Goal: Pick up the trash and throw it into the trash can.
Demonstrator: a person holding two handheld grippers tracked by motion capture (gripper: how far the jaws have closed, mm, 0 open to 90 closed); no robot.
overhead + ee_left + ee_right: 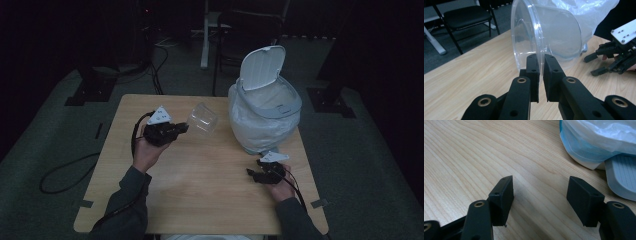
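Observation:
My left gripper [183, 127] [541, 62] is shut on the rim of a clear plastic cup [202, 119] [549, 35], held on its side above the wooden table [200, 200]. The cup's mouth faces left in the left gripper view. My right gripper [252, 174] [541, 195] stands open over bare wood with nothing between its jaws, just in front of a white pedal bin [263, 112] [596, 142]. The bin is lined with a white bag and its lid [262, 66] is up. The right gripper [596, 65] also shows open in the left gripper view.
The bin's grey foot pedal [622, 180] lies close to my right jaw. A black chair [466, 17] and a white stand leg [205, 35] are beyond the table's far edge. Cables [65, 175] run across the dark floor at left.

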